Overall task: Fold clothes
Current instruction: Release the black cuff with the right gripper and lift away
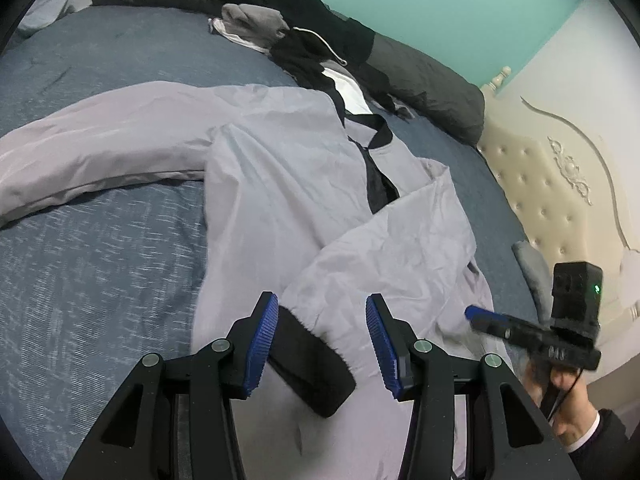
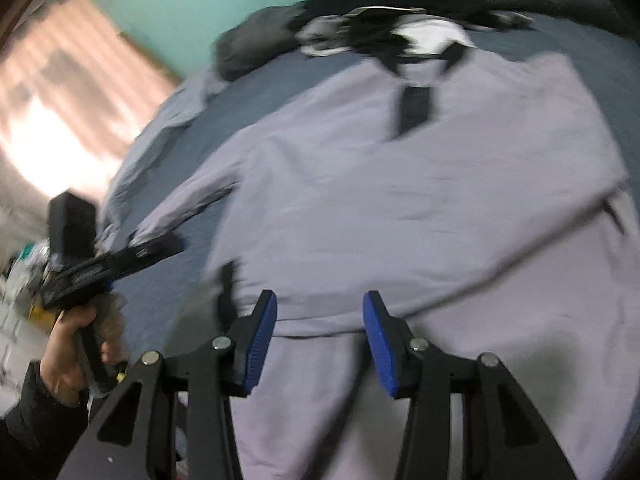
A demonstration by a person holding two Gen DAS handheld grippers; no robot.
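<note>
two hand-held grippers, left and right, both half open and gripping nothing, poised low in frame over the lilac jacket spread mid-frame on the bed, one sleeve already crossed inward for folding.

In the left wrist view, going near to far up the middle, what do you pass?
left gripper → black cuff → lilac jacket → blue bedspread → pile of dark clothes → teal wall.
</note>
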